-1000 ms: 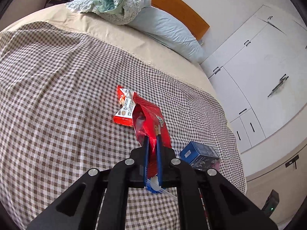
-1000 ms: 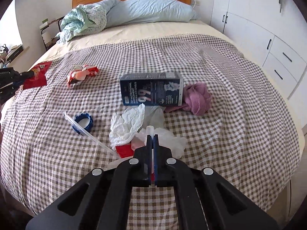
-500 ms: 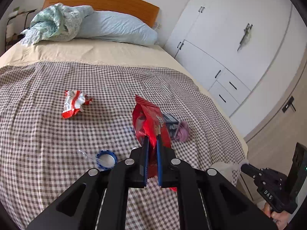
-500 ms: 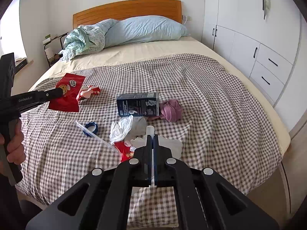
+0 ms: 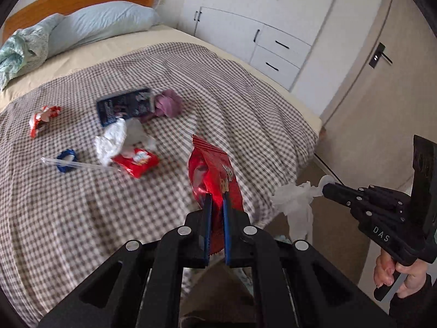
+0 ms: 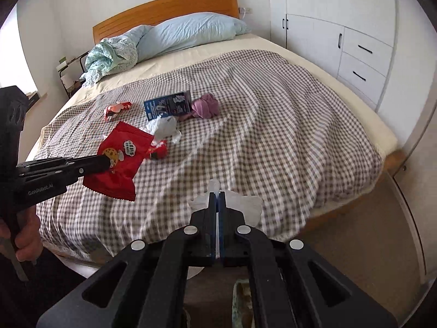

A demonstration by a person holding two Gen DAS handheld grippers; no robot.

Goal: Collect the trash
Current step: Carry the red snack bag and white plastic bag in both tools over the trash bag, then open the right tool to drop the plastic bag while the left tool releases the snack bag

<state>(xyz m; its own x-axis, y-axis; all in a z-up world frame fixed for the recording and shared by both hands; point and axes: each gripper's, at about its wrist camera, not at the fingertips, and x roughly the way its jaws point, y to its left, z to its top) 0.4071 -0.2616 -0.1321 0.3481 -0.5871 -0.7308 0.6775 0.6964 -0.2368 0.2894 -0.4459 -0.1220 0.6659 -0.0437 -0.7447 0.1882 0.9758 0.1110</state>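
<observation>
My left gripper (image 5: 215, 199) is shut on a red snack bag (image 5: 211, 175) and holds it above the bed's foot edge; the bag also shows in the right wrist view (image 6: 120, 161). My right gripper (image 6: 217, 194) is shut on a white crumpled plastic wrap (image 6: 243, 205), seen hanging in the left wrist view (image 5: 295, 199). On the checked blanket (image 5: 68, 218) lie a small red packet (image 5: 136, 162), white tissue (image 5: 112, 140), a blue box (image 5: 123, 106), a purple cloth ball (image 5: 168, 105), a red-white wrapper (image 5: 42, 117) and a blue ring with a clear stick (image 5: 65, 161).
Pillows (image 6: 188, 31) and a bunched cloth (image 6: 109, 57) lie at the wooden headboard. White cupboards and drawers (image 6: 360, 54) stand right of the bed. A door (image 5: 382, 82) is at the far right. Brown floor (image 6: 368, 246) lies past the foot.
Both grippers have pulled back from the bed toward its foot, lifting the red snack bag and the white wrap off the blanket. A small red packet is uncovered where the wrap lay.
</observation>
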